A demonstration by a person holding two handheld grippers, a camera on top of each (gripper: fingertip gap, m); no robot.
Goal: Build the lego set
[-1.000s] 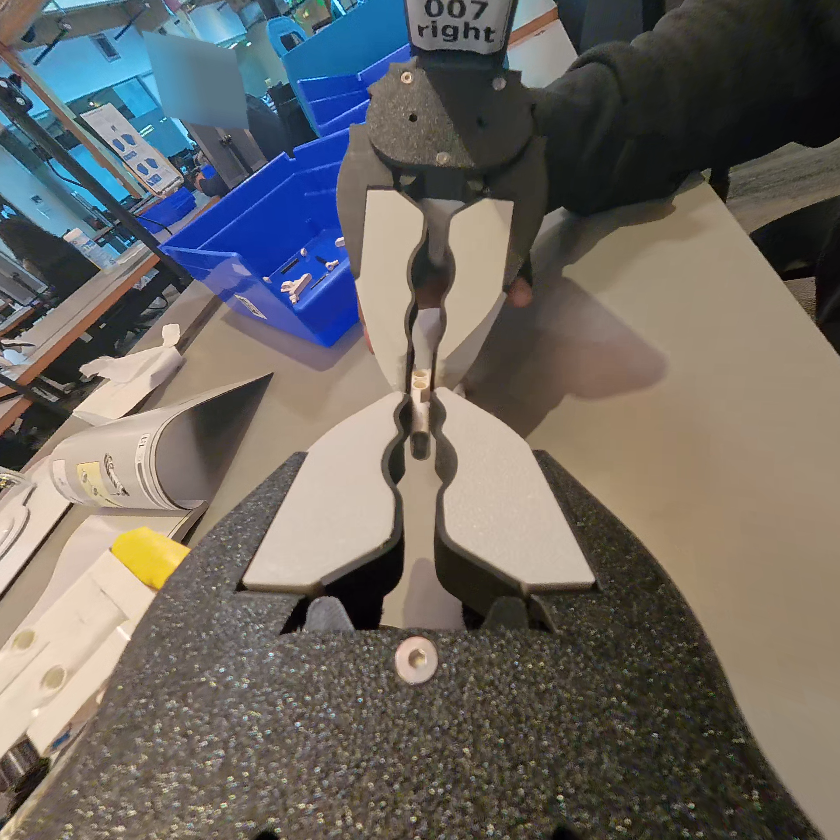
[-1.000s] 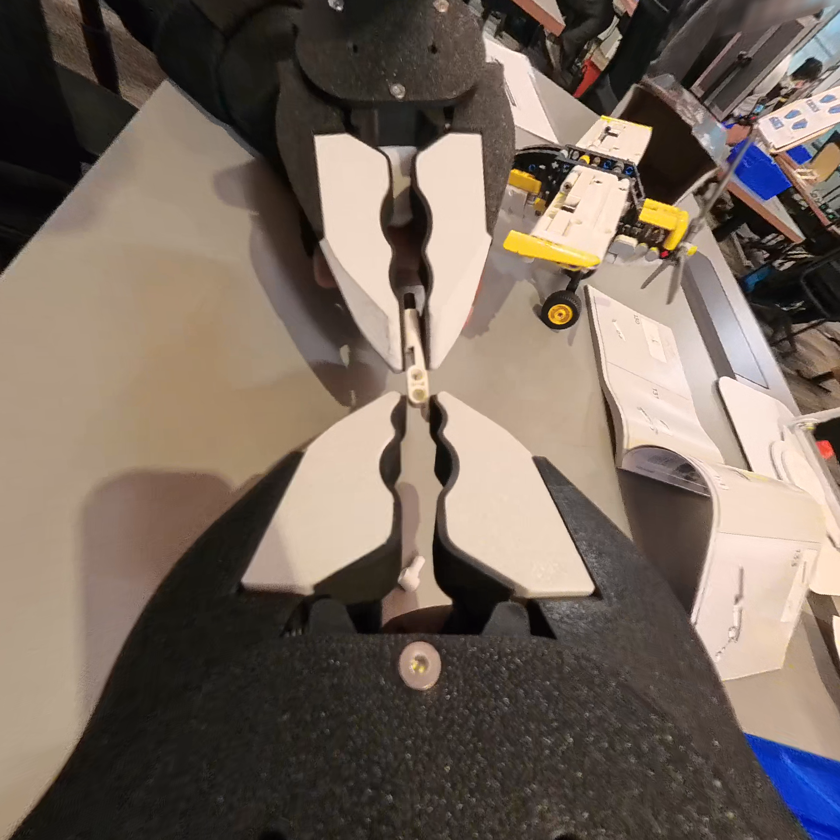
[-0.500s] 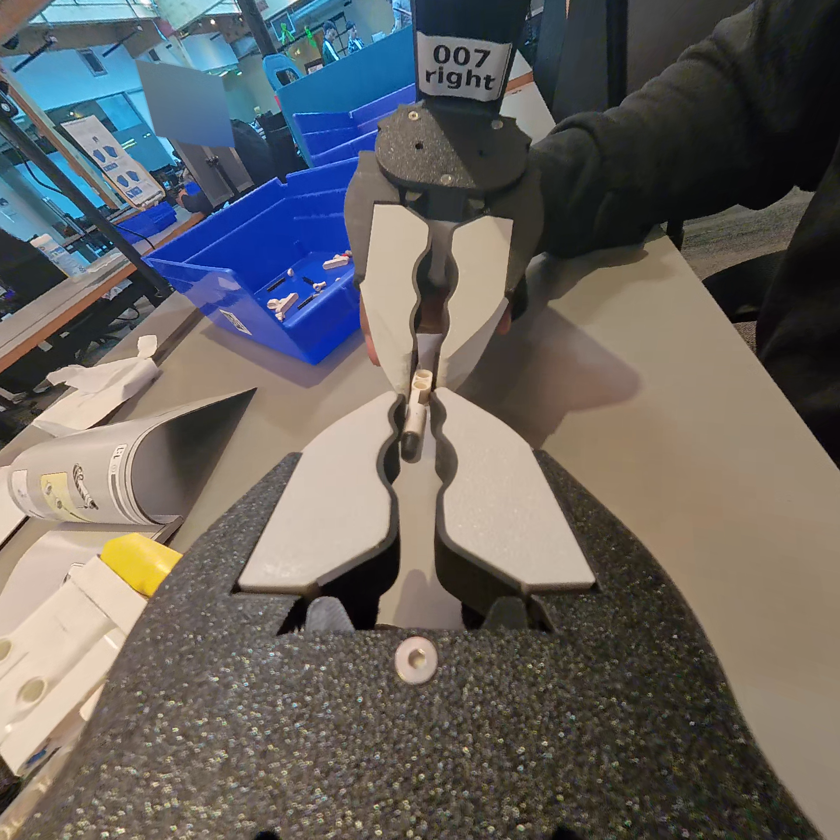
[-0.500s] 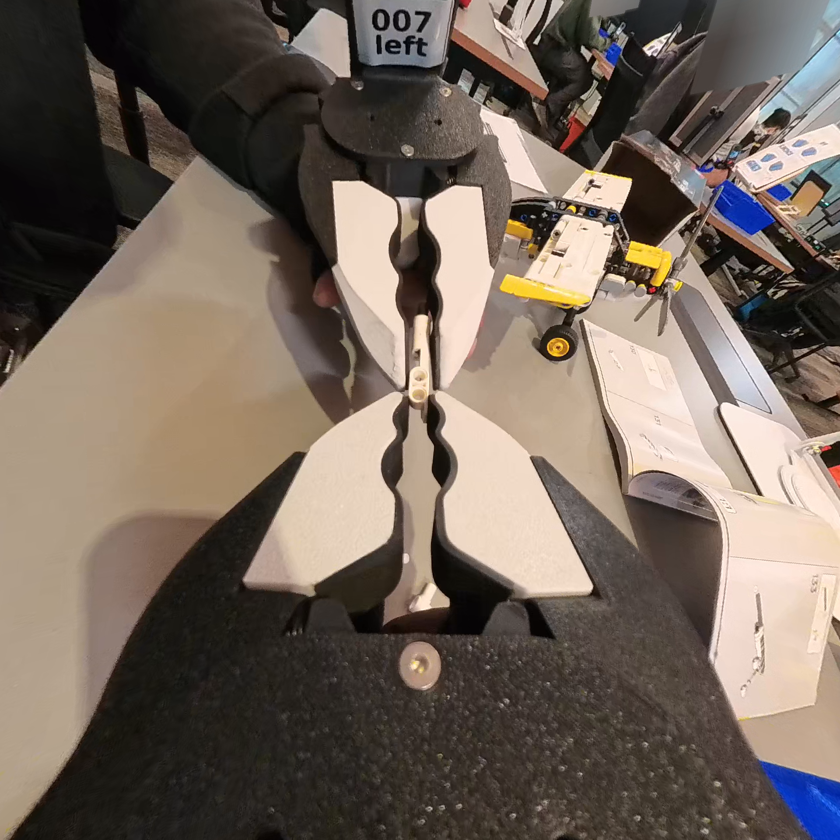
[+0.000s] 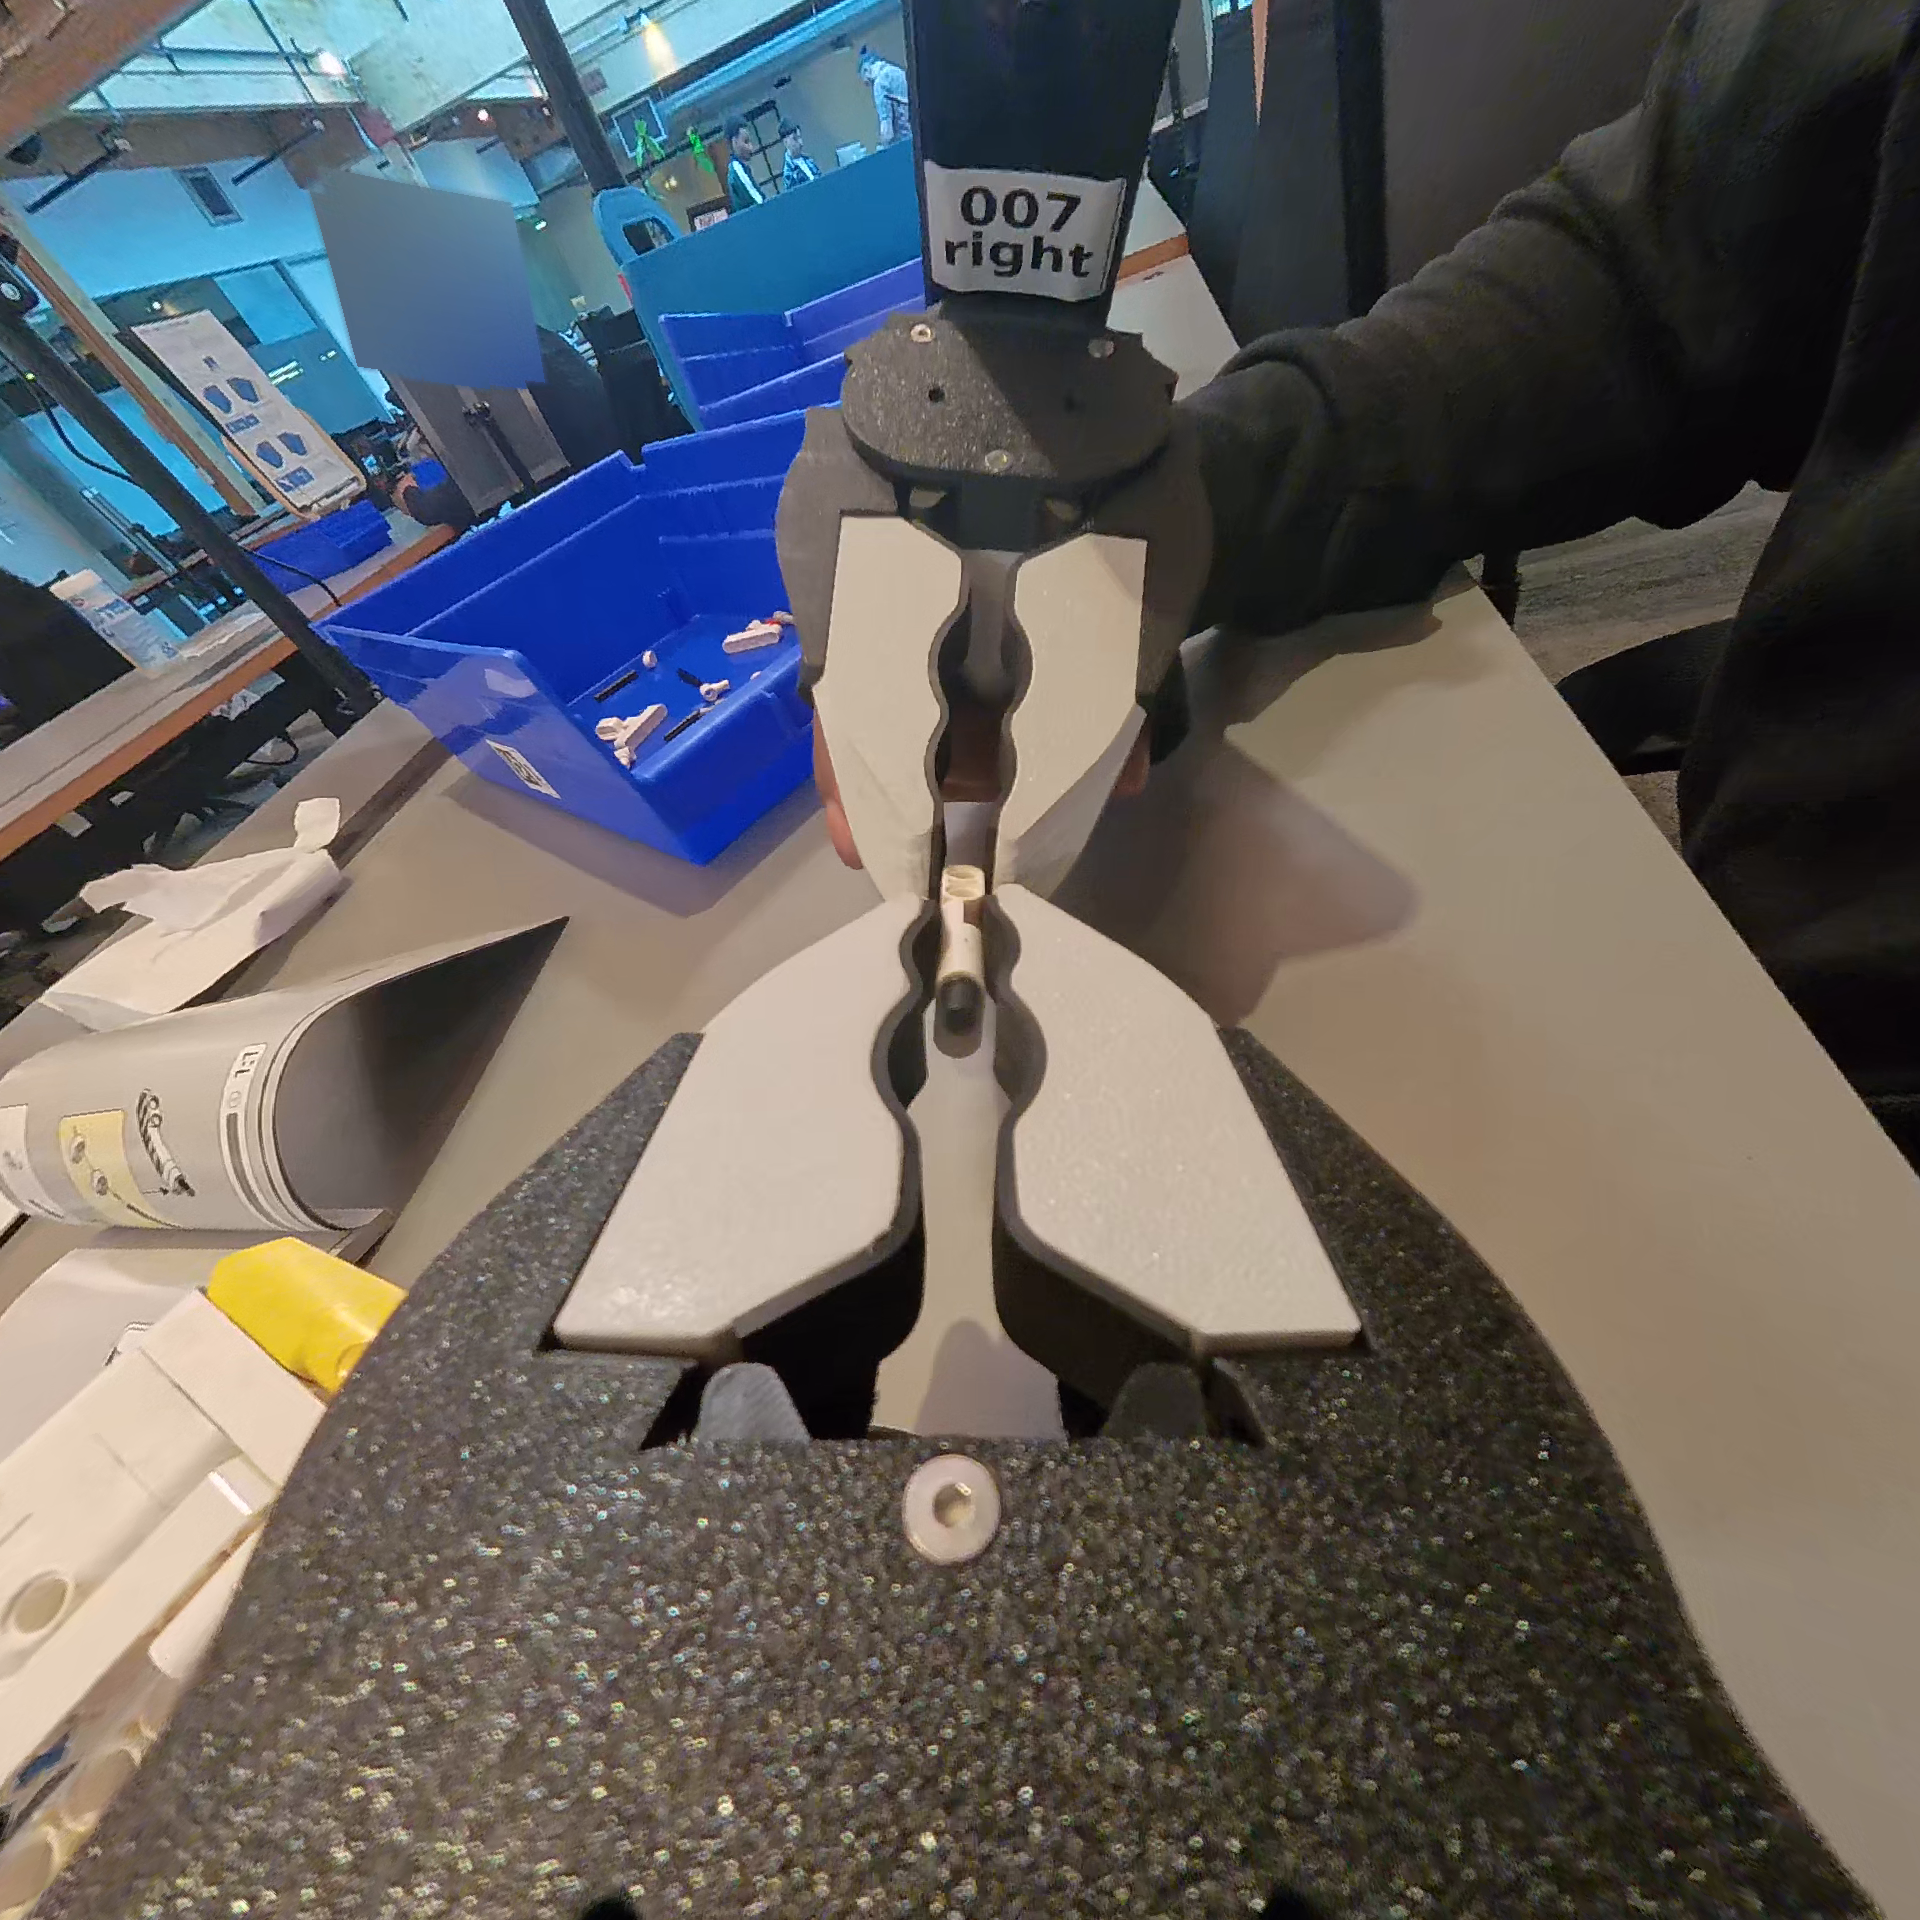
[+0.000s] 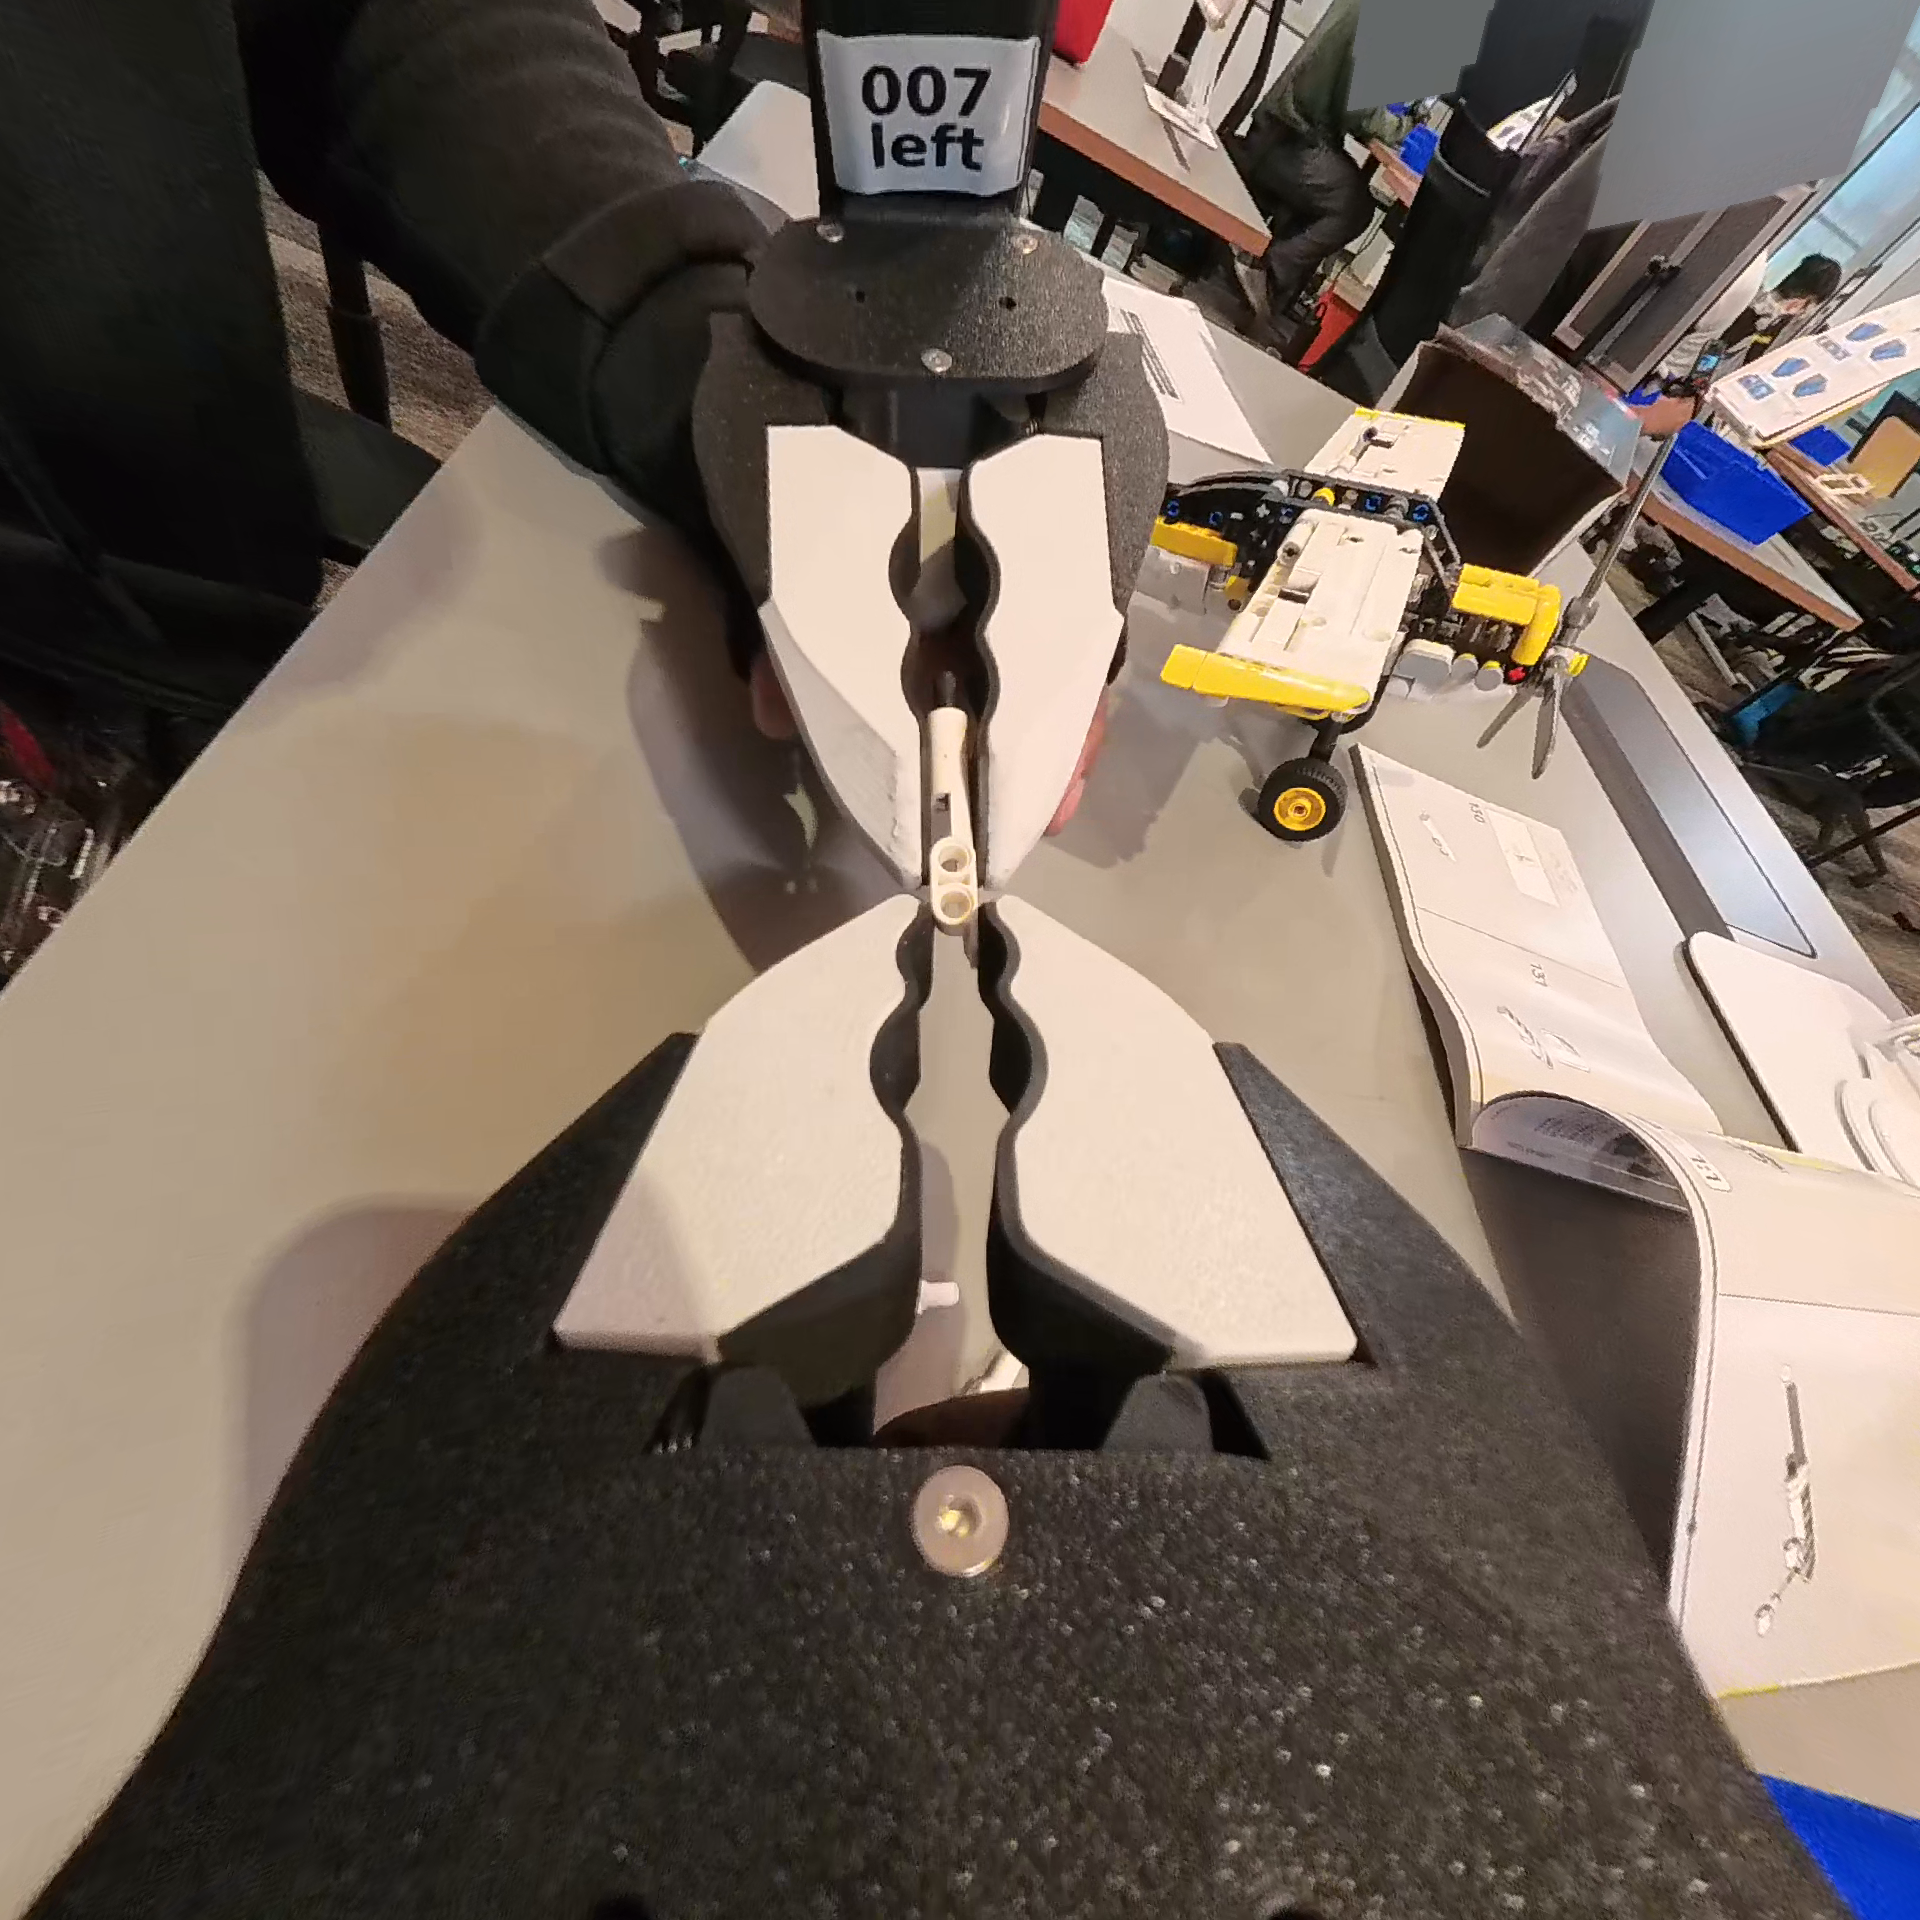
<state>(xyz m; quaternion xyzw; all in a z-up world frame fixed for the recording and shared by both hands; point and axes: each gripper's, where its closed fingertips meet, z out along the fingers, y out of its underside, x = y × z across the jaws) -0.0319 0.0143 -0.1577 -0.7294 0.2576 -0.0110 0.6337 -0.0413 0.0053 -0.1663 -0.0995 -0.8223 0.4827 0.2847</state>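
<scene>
Above open grey table, grippers meet.

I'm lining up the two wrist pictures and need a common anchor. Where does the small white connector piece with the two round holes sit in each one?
Left wrist view: white connector at centre, where the two grippers' tips meet.
Right wrist view: white connector at centre, again between the facing tips.
Shared landmark: grey table.

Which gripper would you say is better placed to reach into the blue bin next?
Right, probably. The blue bin lies just beside the right gripper, while the left gripper faces it from farther off. Both are closed on the same white connector.
</scene>
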